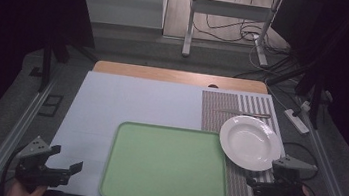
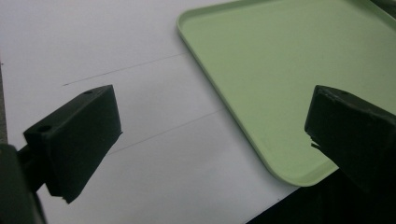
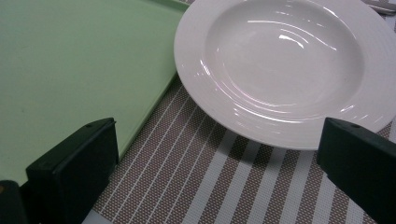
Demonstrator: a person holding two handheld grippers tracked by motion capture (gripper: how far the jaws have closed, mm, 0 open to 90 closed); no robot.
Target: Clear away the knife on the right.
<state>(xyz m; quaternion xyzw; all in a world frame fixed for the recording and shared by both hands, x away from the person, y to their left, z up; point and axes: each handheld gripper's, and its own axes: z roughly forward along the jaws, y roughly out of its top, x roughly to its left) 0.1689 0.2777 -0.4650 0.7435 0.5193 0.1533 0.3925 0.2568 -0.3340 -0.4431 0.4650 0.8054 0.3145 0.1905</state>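
The green tray (image 1: 166,166) lies between your two grippers, its near left corner just ahead of your left gripper (image 1: 65,161), whose jaws are spread wide and empty. The white plate (image 1: 250,142) sits on the striped mat (image 1: 239,186), just ahead of your right gripper (image 1: 263,185), also wide open, holding nothing.

Pretty dim overall, dark corners up top; overhead light glares off the plate (image 3: 285,70), jaws look maybe slightly soft.
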